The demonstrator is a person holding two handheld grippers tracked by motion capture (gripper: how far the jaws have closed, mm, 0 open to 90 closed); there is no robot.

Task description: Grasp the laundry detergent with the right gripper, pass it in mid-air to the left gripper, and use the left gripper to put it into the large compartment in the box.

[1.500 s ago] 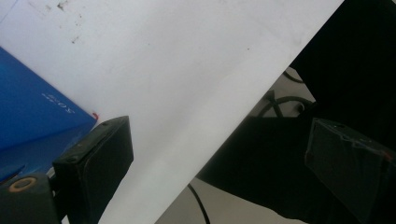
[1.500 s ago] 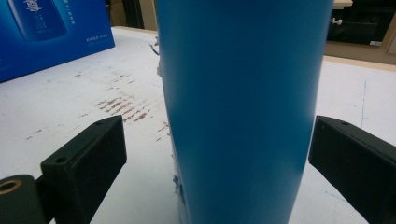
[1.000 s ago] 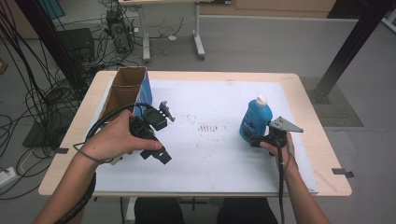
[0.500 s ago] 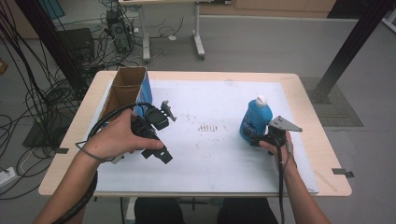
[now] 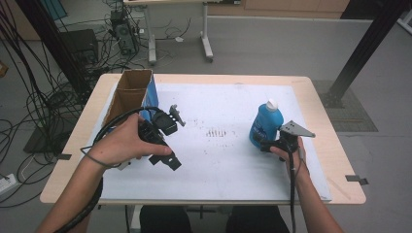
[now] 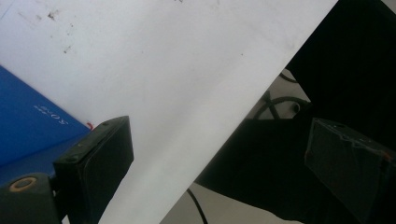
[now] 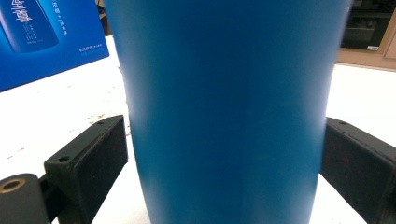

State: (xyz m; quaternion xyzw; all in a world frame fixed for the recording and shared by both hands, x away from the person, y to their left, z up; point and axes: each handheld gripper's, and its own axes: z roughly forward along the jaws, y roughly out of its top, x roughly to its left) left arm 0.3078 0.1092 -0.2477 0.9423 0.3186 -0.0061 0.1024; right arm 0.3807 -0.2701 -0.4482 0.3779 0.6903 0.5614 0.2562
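While both hands are sitting where they were a sec ago, nothing much is differing from the earlier high view: bottle, box and both grippers are keeping the same spots, jaws on the left not changing width.

Left gripper (image 5: 171, 116) is hovering at approx 9 o'clock of the table (image 5: 320, 97), next to the open cardboard box (image 5: 131, 92) w/ blue side; its jaws are standing wide apart w/ nothing between them in the left gripper view, just white table sheet (image 6: 154, 70) and the box's blue panel at 9 o'clock of that frame.

Right gripper (image 5: 262, 141) is sitting at approx 3 o'clock of the table, jaws bracketing the upright blue bottle (image 5: 265, 121) w/ white cap. In the right gripper view the bottle (image 7: 229, 112) is standing between the pads; a thin gap is showing at the left pad (image 7: 100, 149), and the right side contact is hard to judge, so can't tell if it's clamping or just around it.

Bottle cap and base are getting cut off in the right gripper view. In the left gripper view the right jaw is blending into a dark bkgd, edges hard to make out.
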